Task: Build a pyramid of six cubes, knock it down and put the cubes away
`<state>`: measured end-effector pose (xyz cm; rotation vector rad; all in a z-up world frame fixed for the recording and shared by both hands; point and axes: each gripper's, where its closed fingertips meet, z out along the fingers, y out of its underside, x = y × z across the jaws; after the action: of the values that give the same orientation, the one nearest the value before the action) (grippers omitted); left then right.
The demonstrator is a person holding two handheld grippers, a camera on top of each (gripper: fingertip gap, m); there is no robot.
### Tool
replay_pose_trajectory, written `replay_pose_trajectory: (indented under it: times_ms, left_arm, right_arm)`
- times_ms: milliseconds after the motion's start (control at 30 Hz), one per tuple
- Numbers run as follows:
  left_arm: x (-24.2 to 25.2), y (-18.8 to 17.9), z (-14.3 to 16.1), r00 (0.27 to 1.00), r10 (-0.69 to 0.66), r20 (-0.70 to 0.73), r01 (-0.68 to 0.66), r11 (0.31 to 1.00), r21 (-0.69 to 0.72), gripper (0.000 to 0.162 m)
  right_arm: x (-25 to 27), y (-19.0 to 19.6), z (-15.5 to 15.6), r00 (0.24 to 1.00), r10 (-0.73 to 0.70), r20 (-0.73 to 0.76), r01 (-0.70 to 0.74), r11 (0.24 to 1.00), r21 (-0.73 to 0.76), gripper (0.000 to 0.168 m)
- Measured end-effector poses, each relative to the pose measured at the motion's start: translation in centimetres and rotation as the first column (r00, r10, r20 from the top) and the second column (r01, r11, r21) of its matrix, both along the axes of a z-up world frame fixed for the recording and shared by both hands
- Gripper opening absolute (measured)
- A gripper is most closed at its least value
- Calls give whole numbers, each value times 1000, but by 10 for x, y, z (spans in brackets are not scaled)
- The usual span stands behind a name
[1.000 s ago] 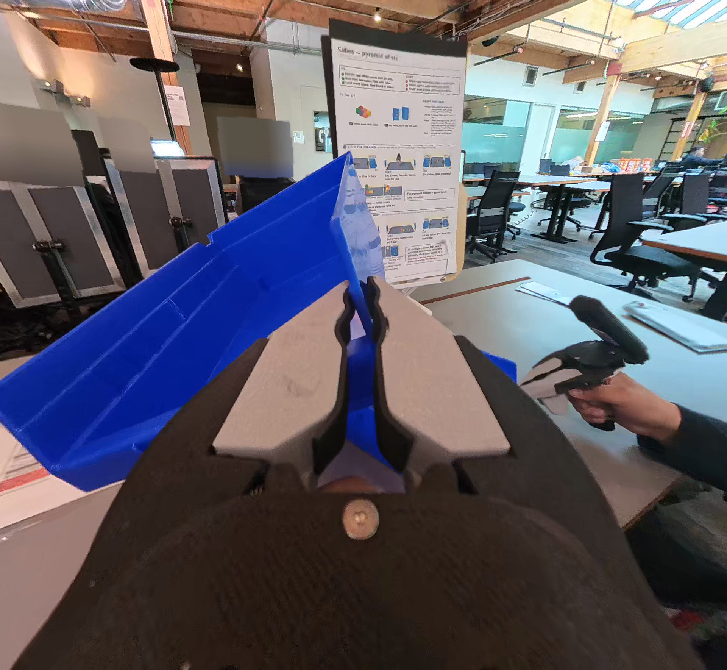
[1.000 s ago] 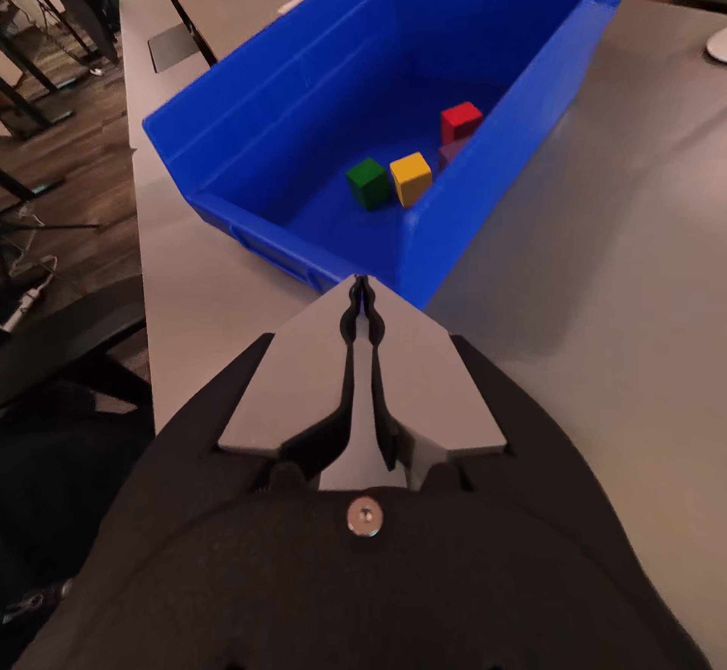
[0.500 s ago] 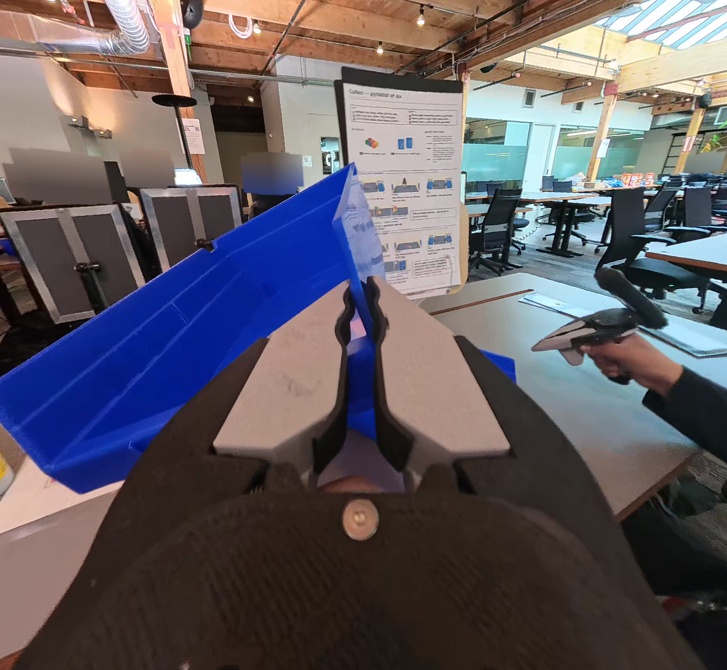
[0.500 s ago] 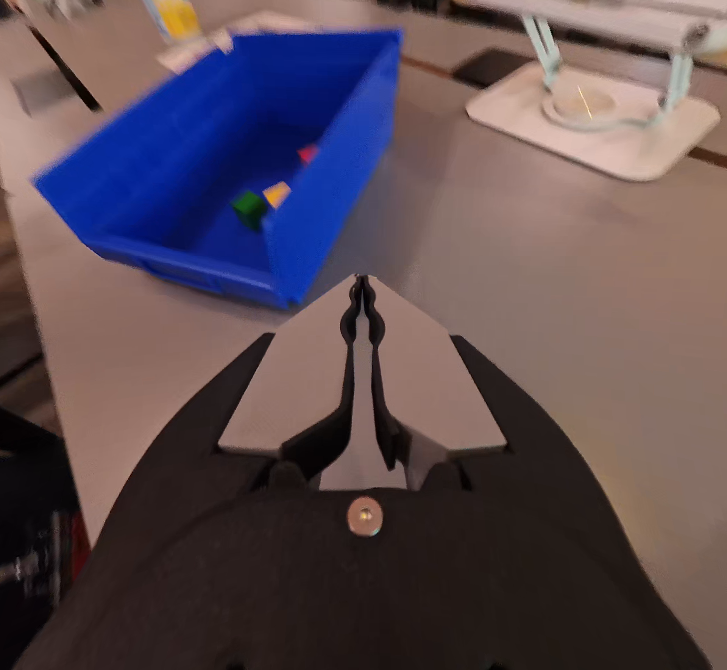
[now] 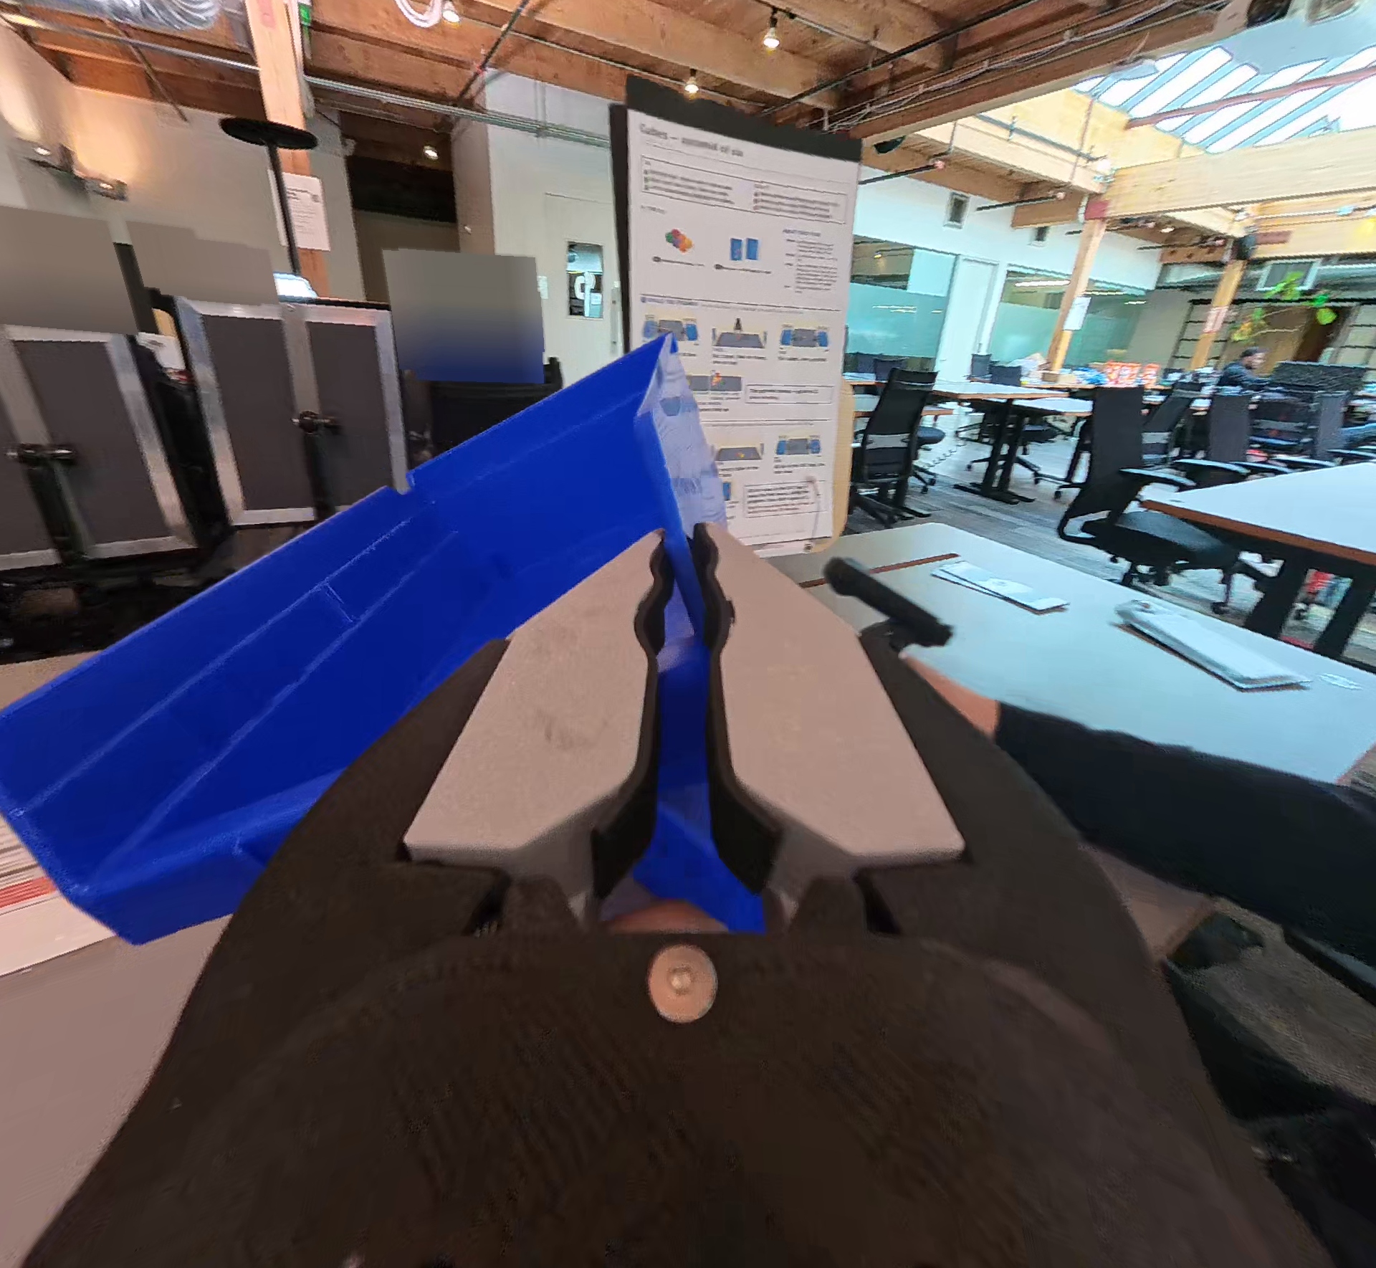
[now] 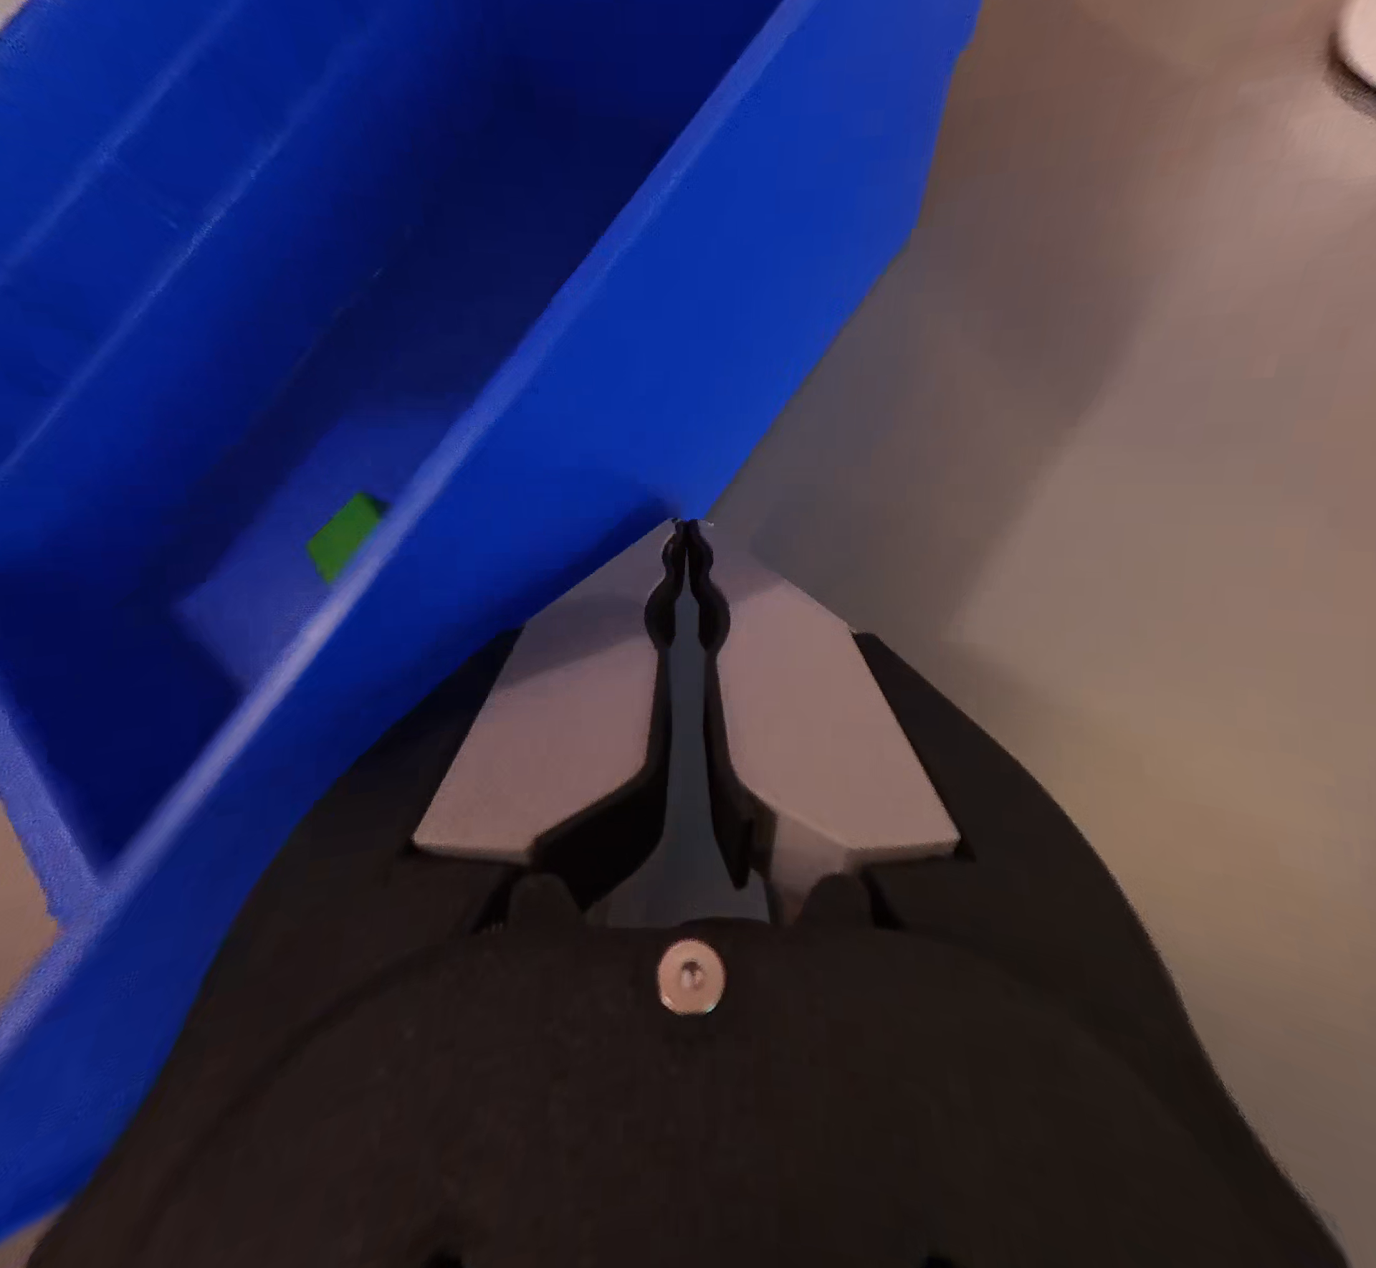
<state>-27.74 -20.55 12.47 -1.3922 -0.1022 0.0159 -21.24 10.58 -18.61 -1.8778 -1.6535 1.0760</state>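
Note:
My left gripper (image 5: 683, 547) is shut on the wall of the blue bin (image 5: 313, 666) and holds the bin tilted up above the grey table (image 5: 1102, 681). In the right wrist view the blue bin (image 6: 670, 309) fills the upper left. A green cube (image 6: 344, 537) lies inside it near the close wall; the other cubes are hidden. My right gripper (image 6: 686, 526) is shut and empty, its tips right at the bin's outer wall. It also shows in the left wrist view (image 5: 886, 610), held by a hand in a dark sleeve.
An instruction sheet (image 5: 737, 338) on a stand rises behind the bin. Papers (image 5: 1206, 644) lie on the table to the right. A white stand base (image 6: 1355, 33) sits at the far right. Office chairs and desks stand beyond. The left gripper's tips are roughly 45 centimeters from the right gripper's.
My right gripper swung back in close to the bin's outer wall, staying shut. The left gripper kept its hold on the tilted bin and moved little.

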Motion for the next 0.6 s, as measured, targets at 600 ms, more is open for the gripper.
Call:
replay_pose_trajectory:
  times_ms: [600]
  left_arm:
    - [198, 121, -37, 894, -422, -148, 408, 906, -117, 2]
  right_arm:
    - [281, 97, 71, 945, -297, -135, 322, 916, 238, 6]
